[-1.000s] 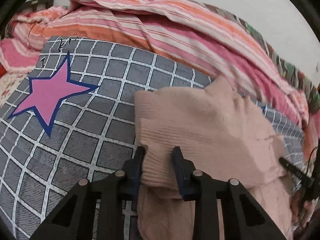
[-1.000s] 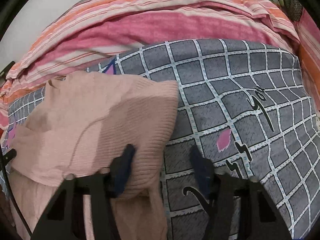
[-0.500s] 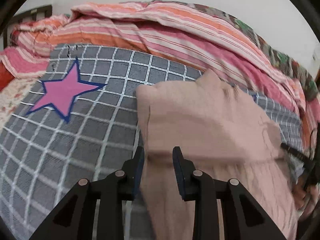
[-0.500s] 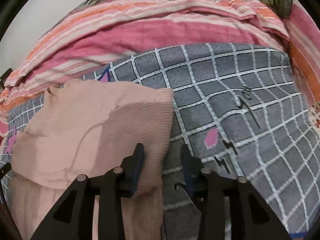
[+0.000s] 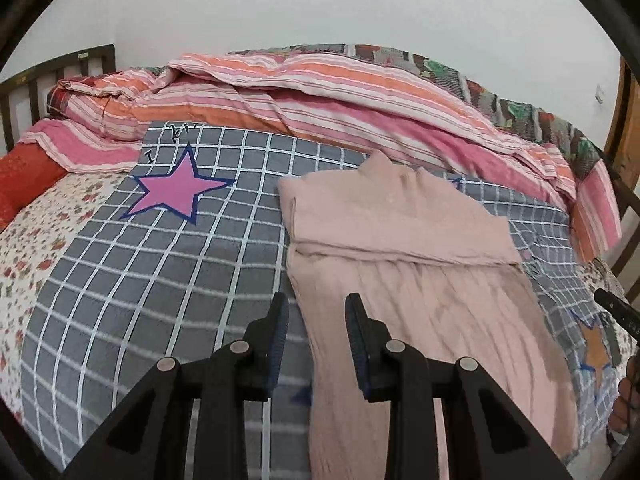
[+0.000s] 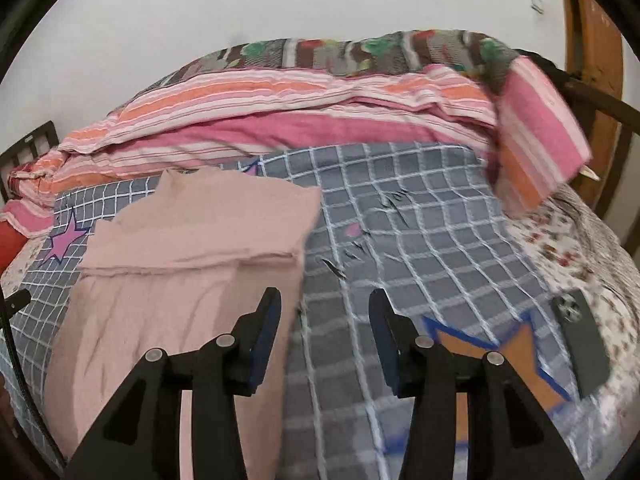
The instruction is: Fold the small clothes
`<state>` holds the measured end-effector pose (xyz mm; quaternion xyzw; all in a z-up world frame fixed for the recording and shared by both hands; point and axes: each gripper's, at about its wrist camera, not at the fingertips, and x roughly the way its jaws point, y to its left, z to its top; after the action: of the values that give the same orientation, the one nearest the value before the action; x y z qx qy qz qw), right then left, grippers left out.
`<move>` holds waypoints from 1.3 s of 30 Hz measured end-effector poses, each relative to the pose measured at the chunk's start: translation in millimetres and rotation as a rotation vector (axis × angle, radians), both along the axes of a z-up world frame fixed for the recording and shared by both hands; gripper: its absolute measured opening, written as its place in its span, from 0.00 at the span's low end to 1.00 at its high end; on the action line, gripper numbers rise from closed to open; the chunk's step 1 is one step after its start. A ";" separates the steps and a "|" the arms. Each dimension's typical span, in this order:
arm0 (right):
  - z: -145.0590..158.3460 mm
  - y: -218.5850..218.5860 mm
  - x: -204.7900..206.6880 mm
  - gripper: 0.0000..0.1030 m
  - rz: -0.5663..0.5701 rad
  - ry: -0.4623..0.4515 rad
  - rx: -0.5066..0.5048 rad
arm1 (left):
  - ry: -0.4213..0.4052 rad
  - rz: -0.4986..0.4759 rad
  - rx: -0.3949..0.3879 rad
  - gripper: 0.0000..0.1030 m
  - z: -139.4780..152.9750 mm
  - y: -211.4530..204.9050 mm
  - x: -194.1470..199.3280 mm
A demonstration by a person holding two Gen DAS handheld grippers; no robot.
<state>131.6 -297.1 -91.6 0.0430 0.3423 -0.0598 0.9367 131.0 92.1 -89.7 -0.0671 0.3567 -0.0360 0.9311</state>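
grey checked bedspread under pink garment, collar away lengthwise, left gripper and right gripper both released

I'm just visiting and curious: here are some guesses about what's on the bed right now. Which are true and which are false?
1. The pink sweater lies on a grey checked sheet. True.
2. The left gripper is clamped on the sweater. False: its jaws are apart and hold nothing.
3. A pink star is printed on the sheet, left of the sweater in the left camera's view. True.
4. The right gripper holds a phone. False: it is open and empty; the dark phone lies on the bed to its right.
5. A striped quilt is bunched behind the sweater. True.
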 end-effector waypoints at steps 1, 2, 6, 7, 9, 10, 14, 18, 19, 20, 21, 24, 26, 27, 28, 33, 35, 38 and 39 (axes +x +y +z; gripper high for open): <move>3.3 -3.1 -10.5 0.44 0.018 0.010 0.011 | 0.004 -0.005 -0.004 0.27 1.6 -0.1 -5.2; 5.8 -6.6 -22.0 0.44 0.020 0.014 0.020 | 0.011 -0.019 -0.012 0.27 3.3 -0.8 -11.1; 11.7 -11.7 -59.4 0.48 0.022 0.012 0.052 | 0.011 -0.017 0.024 0.27 9.7 -4.4 -36.4; 11.1 -11.0 -66.1 0.54 0.022 0.012 0.055 | 0.010 -0.024 0.027 0.27 10.2 -5.0 -42.0; 7.7 -8.8 -79.8 0.56 0.023 0.011 0.069 | 0.019 -0.035 0.031 0.28 9.9 -6.7 -53.0; 5.5 -7.2 -83.7 0.56 0.025 0.018 0.075 | 0.021 -0.030 0.031 0.33 8.9 -6.1 -57.9; -7.6 7.0 -93.2 0.56 0.059 0.056 0.064 | -0.001 -0.022 -0.040 0.64 1.5 2.8 -78.7; -26.9 25.9 -103.9 0.54 0.125 0.062 0.083 | 0.011 -0.018 -0.079 0.65 -16.2 8.8 -93.2; -31.5 28.5 -103.9 0.51 0.135 0.069 0.092 | 0.031 -0.022 -0.086 0.65 -23.6 8.8 -94.6; -37.1 32.6 -104.3 0.49 0.146 0.078 0.100 | 0.052 -0.027 -0.094 0.65 -31.9 8.9 -95.8; -43.4 36.9 -104.5 0.44 0.160 0.087 0.104 | 0.070 -0.029 -0.098 0.65 -39.9 9.2 -96.8; -61.9 48.0 -104.0 0.42 0.174 0.112 0.090 | 0.098 -0.027 -0.123 0.58 -61.2 10.3 -100.1; -73.6 51.9 -104.2 0.42 0.164 0.125 0.095 | 0.117 -0.030 -0.139 0.57 -73.2 9.5 -100.9; -81.1 52.7 -104.8 0.42 0.157 0.133 0.109 | 0.127 -0.034 -0.141 0.56 -78.6 7.9 -100.0; -85.7 53.1 -105.9 0.43 0.155 0.139 0.115 | 0.137 -0.042 -0.143 0.50 -84.0 6.0 -98.4; -98.8 54.2 -102.5 0.41 0.140 0.148 0.130 | 0.144 -0.037 -0.179 0.46 -97.2 1.9 -87.0; -98.1 51.2 -99.0 0.32 0.139 0.143 0.163 | 0.134 -0.026 -0.194 0.35 -96.9 1.6 -83.5; -96.4 51.8 -94.1 0.06 0.168 0.142 0.183 | 0.136 -0.033 -0.215 0.07 -93.9 3.4 -78.0; -94.2 52.0 -94.0 0.05 0.173 0.131 0.173 | 0.116 -0.037 -0.229 0.06 -90.8 6.4 -79.2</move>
<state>37.6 -245.1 -185.8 0.0898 0.4090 0.0485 0.9068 51.8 98.5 -180.5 -0.1681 0.4046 -0.0898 0.8944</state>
